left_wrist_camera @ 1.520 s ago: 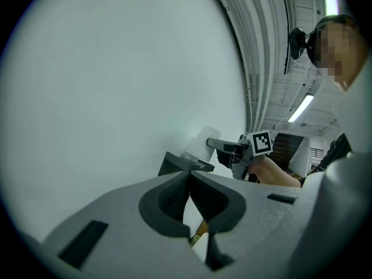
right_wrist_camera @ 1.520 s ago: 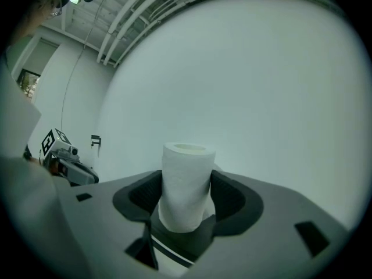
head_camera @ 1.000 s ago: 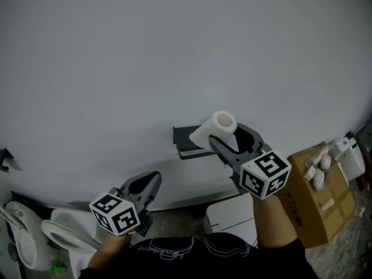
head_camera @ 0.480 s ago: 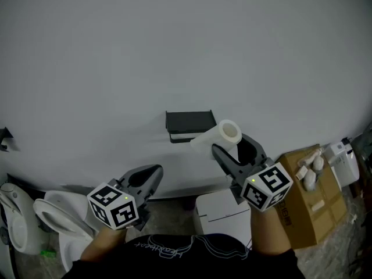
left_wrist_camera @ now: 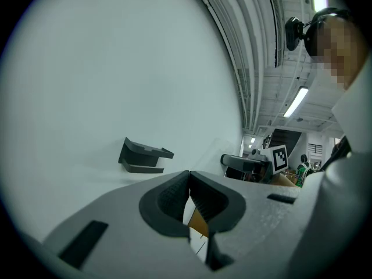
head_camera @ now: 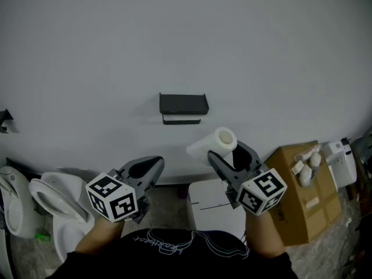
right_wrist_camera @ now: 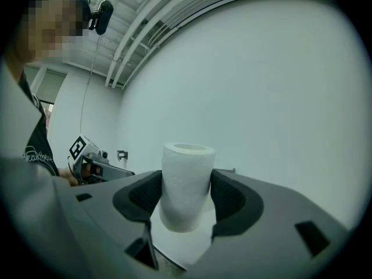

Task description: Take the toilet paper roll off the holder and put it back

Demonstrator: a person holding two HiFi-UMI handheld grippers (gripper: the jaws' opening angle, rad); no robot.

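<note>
A white toilet paper roll (head_camera: 214,145) is held off the wall, clamped between the jaws of my right gripper (head_camera: 228,151). In the right gripper view the roll (right_wrist_camera: 185,183) stands upright between the two pads. The black holder (head_camera: 183,107) is fixed to the white wall, up and to the left of the roll, with nothing on its bar. The same holder (left_wrist_camera: 143,156) shows at the left of the left gripper view. My left gripper (head_camera: 150,173) hangs low at the left with its jaws shut and nothing between them.
Below stand a white toilet (head_camera: 53,199) at the left, a white bin (head_camera: 216,205) in the middle and a cardboard box (head_camera: 304,193) with white items on top at the right. The white wall (head_camera: 186,45) fills the upper view.
The right gripper has drawn the roll away from the holder, down and toward me. The holder now sits apart, higher in view. The left gripper has barely moved.
</note>
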